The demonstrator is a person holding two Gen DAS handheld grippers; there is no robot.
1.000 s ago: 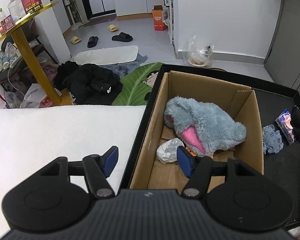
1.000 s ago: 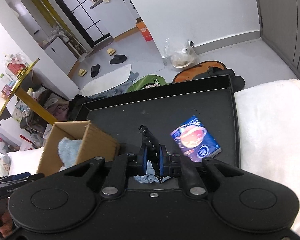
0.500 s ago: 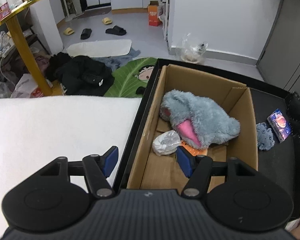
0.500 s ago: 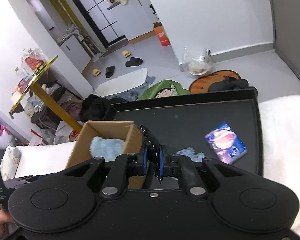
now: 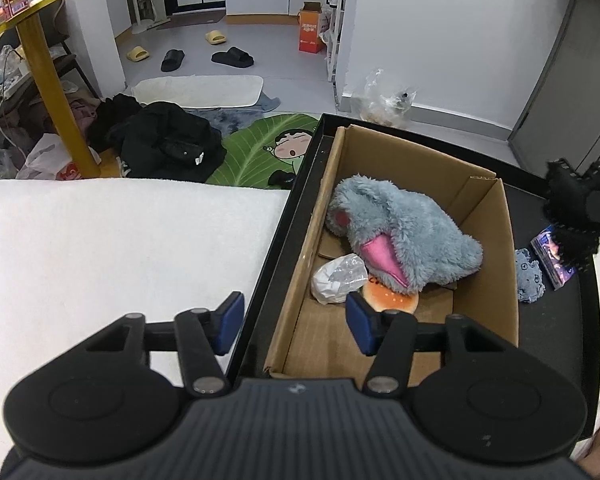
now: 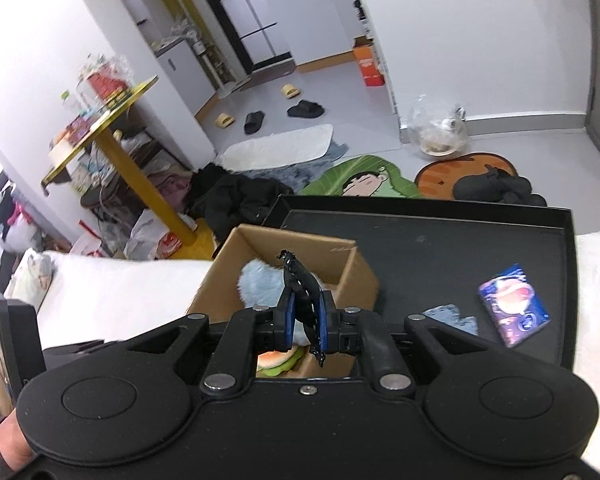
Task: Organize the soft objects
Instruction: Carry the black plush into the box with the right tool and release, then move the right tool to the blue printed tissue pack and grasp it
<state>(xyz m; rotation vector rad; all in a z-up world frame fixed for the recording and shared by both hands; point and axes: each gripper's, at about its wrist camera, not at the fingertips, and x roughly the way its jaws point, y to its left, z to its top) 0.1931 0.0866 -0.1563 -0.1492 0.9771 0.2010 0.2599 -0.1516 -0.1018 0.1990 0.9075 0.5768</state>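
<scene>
A cardboard box [image 5: 484, 216] [image 6: 360, 276] stands in a black tray [image 5: 548, 332] [image 6: 440, 236]. Inside it lie a grey plush with a pink lining [image 5: 404, 232] [image 6: 260, 280], a white wrapped lump [image 5: 338, 278] and a burger toy [image 5: 390, 300] [image 6: 280, 358]. My right gripper [image 6: 303, 322] is shut on a black lace piece [image 6: 300, 284] [image 5: 576, 208] and hangs above the box's near right part. My left gripper [image 5: 295, 326] is closing, its fingers astride the box's left wall without pressing on it.
A small blue-grey cloth [image 5: 529, 276] [image 6: 452, 316] and a colourful packet [image 5: 554, 256] [image 6: 514, 310] lie on the tray right of the box. White bedding [image 5: 120, 248] spreads to the left. Beyond lie floor mats, dark clothes and a yellow table [image 5: 52, 60].
My right gripper has carried the black lace piece up and leftward, from over the tray to over the box. The left gripper's fingers stand a little closer together.
</scene>
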